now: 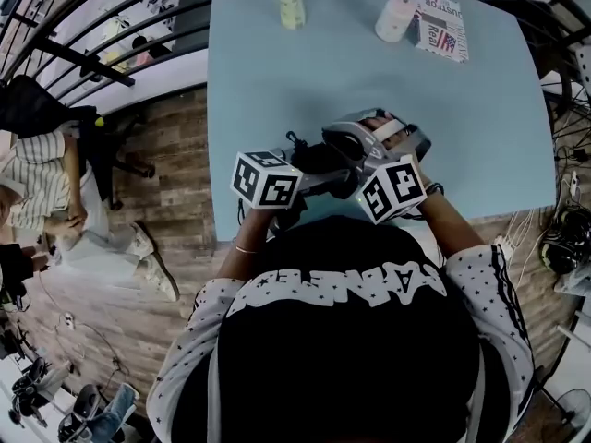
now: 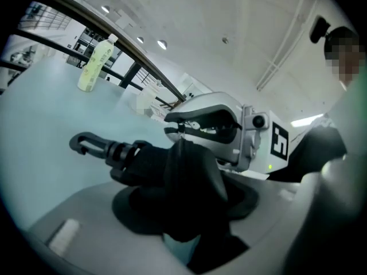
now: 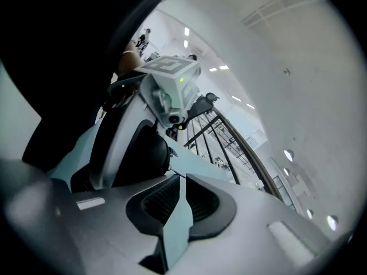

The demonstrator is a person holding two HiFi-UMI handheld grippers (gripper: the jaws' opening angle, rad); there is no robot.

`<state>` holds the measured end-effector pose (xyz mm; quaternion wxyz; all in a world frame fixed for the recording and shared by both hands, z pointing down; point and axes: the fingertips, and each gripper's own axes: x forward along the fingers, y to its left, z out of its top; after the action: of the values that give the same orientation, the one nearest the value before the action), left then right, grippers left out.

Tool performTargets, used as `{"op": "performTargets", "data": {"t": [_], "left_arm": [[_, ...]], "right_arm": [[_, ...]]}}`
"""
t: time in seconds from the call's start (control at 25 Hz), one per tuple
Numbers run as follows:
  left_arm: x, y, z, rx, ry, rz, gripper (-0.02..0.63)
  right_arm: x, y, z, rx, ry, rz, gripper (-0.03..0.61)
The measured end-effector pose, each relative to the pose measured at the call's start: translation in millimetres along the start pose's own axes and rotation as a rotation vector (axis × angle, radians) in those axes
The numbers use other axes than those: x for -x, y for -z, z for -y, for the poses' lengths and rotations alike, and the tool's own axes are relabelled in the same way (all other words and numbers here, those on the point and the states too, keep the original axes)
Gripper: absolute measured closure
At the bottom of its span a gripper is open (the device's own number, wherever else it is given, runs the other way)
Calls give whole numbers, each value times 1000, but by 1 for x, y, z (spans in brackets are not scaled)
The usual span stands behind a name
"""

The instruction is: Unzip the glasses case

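The black glasses case (image 1: 312, 159) hangs just over the near part of the pale blue table (image 1: 462, 137). My left gripper (image 1: 319, 172) is shut on it; in the left gripper view the case (image 2: 189, 173) bulges out between the pads, and its clip (image 2: 86, 144) sticks out to the left. My right gripper (image 1: 334, 142) comes in from the right, tips at the case's top. A thin zipper pull (image 2: 182, 137) rises from the case into those tips. In the right gripper view the jaws (image 3: 184, 179) stand a narrow slit apart, with table showing through it.
A pale drink bottle (image 1: 290, 0) stands at the table's far edge, with a white roll (image 1: 397, 15) and a printed booklet (image 1: 441, 26) at the far right. A seated person (image 1: 46, 192) is off to the left on the wooden floor. Cables lie to the right of the table.
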<state>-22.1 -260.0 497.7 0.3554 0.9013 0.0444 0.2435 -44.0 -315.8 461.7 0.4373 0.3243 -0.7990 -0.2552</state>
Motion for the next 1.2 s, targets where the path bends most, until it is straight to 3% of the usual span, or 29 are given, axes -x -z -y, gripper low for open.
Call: {"op": "performTargets", "data": {"t": [0.24,0.36,0.56,0.64,0.84,1.2], "left_arm": [[24,-27,-3,66,26,228,614],[39,-42,-8,70,8,334,614],[62,-62,-12,73,-42,485,614],[69,-65,-14,91,-49,535,614],[81,-62,-23,154,-60,598,614],[83,-61,-27,170,-75,608,614]], "right_arm": [[13,6,33,-453,130,112,574],[24,17,45,-685,180,190,574],[42,45,58,-1172,248,332,574],[46,53,57,-1303,261,370,574],[45,61,44,-1406,258,385,574],[42,61,40,-1425,245,378,574]]}}
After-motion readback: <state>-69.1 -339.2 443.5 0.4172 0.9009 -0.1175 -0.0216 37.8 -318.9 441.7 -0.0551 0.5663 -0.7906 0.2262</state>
